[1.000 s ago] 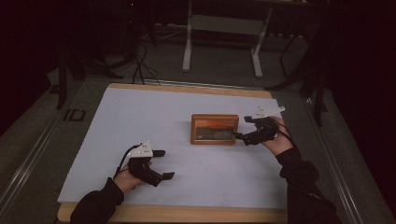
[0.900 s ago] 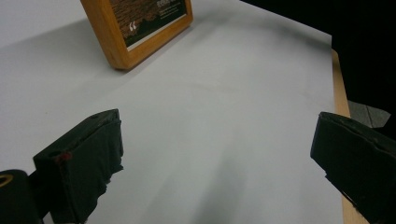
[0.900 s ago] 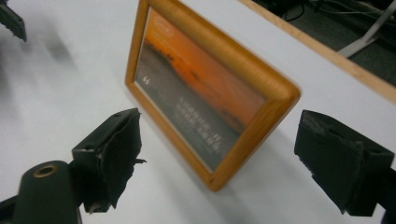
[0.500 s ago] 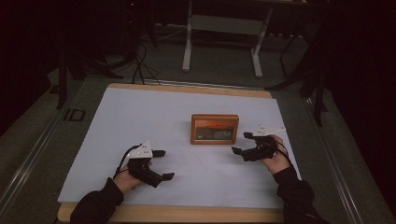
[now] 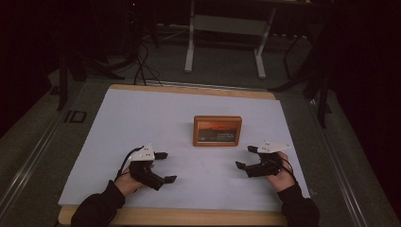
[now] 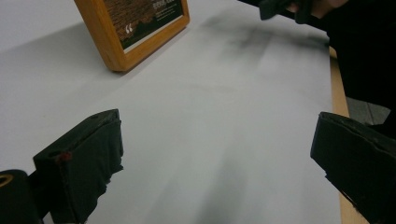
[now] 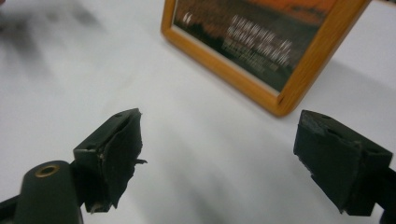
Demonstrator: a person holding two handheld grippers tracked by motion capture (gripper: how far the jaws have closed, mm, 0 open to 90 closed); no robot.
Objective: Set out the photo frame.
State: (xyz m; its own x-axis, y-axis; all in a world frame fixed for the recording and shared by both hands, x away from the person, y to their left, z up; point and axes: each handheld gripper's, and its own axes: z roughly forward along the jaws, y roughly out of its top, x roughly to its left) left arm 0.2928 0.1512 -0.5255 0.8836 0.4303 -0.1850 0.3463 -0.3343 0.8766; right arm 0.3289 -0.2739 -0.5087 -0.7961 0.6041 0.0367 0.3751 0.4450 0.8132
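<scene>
Wood, warm and orange-toned, makes the one frame (image 5: 217, 130) here: a flat rectangle with rounded corners, around a dark print with an orange band at the top and pale lettering too blurred to read. It sits near the middle of the table (image 5: 142, 113), a little toward the far edge, whether flat or propped I cannot tell. The table has a smooth, matte white sheet on top, with a light wooden edge showing around it. There are two grippers, each with two black jaws with rough, padded faces. The left gripper (image 5: 165, 167) is near the front left, jaws wide apart and holding nothing. The right gripper (image 5: 247, 157) is just in front of the frame's right corner, not touching it, jaws also spread and empty.
</scene>
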